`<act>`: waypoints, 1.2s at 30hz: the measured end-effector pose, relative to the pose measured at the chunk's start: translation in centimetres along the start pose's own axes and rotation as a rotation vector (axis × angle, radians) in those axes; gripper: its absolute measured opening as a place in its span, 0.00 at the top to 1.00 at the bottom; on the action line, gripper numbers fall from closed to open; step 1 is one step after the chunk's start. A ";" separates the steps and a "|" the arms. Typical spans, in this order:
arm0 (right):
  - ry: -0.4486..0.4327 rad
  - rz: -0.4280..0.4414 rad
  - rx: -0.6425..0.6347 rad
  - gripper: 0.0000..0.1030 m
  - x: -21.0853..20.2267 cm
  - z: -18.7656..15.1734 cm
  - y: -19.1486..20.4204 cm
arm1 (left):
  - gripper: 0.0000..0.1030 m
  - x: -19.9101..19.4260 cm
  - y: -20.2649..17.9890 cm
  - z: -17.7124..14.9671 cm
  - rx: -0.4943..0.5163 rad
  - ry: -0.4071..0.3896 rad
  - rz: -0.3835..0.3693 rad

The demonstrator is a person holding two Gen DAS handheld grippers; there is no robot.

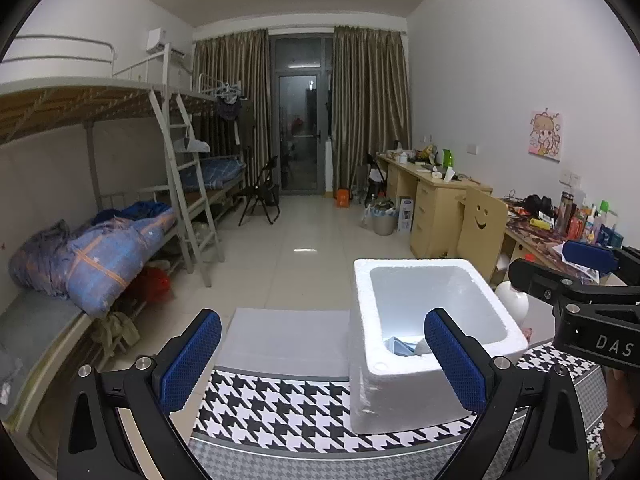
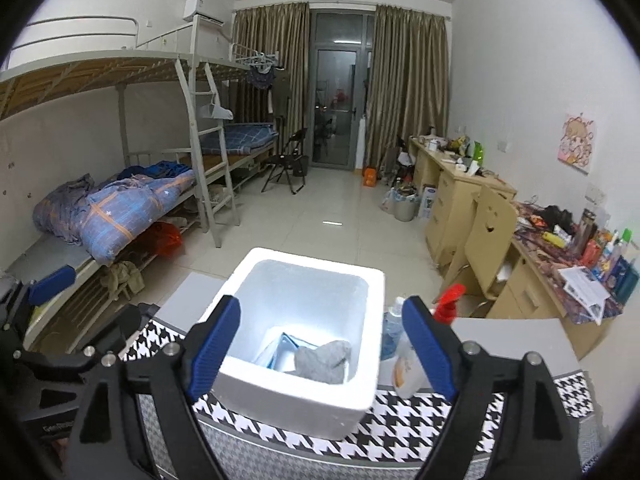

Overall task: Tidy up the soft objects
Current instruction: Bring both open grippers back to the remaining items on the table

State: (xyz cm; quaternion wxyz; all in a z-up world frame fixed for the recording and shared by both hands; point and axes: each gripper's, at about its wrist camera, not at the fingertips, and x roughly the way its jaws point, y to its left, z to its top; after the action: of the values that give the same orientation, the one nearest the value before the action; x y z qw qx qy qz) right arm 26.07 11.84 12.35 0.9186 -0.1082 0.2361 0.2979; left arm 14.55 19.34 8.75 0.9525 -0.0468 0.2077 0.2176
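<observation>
Cloth (image 2: 324, 362), grey and crumpled, lies at the bottom of the foam box (image 2: 280, 396) on the worktop (image 2: 400, 428), apparently stowed. Right gripper (image 2: 322, 354) hangs above with jaws wide and empty; left gripper (image 1: 322, 360) also gapes, holding nothing.

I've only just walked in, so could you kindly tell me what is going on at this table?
A person is sorting soft things into a white foam box on a houndstooth cloth, holding a pair of tongs in each hand. A grey cloth already lies in the box beside something blue. The right tongs hang open above the box with nothing between them. The left tongs are open and empty too. Bottles stand just right of the box.
</observation>
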 end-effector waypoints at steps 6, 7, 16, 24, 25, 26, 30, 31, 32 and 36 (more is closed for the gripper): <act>-0.024 0.007 0.004 0.16 -2.6 -0.4 -0.4 | 0.01 -2.0 -0.9 0.1 0.013 -0.025 -0.020; -0.029 0.005 0.002 0.16 -3.0 -0.5 -0.5 | 0.01 -2.4 -1.0 0.1 0.013 -0.030 -0.023; -0.056 0.025 0.036 0.14 -6.0 -2.2 -2.0 | 0.01 -5.6 -2.8 -0.8 0.040 -0.076 -0.047; -0.092 -0.009 0.060 0.12 -8.6 -3.7 -3.5 | 0.01 -7.7 -3.6 -1.4 0.043 -0.102 -0.085; -0.092 -0.008 0.063 0.12 -8.8 -3.9 -3.7 | 0.01 -7.8 -3.7 -1.5 0.044 -0.103 -0.089; -0.090 -0.008 0.064 0.12 -9.0 -4.1 -3.8 | 0.01 -8.0 -3.9 -1.7 0.046 -0.103 -0.095; -0.090 -0.020 0.043 0.12 -9.8 -5.1 -4.1 | 0.01 -8.8 -4.6 -2.2 0.059 -0.104 -0.105; -0.098 -0.029 0.039 0.12 -10.1 -5.3 -4.1 | 0.01 -9.0 -4.7 -2.4 0.060 -0.104 -0.107; -0.105 -0.032 0.035 0.12 -10.4 -5.4 -4.2 | 0.01 -9.1 -4.8 -2.5 0.059 -0.103 -0.110; -0.120 -0.036 0.043 0.12 -11.5 -6.2 -4.6 | 0.01 -9.9 -5.4 -3.2 0.049 -0.101 -0.126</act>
State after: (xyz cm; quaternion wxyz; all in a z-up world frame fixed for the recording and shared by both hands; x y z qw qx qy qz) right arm 18.37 0.33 12.96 0.9384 -0.0746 0.1848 0.2824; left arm 7.54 10.00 9.91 0.9745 -0.0256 0.1613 0.1541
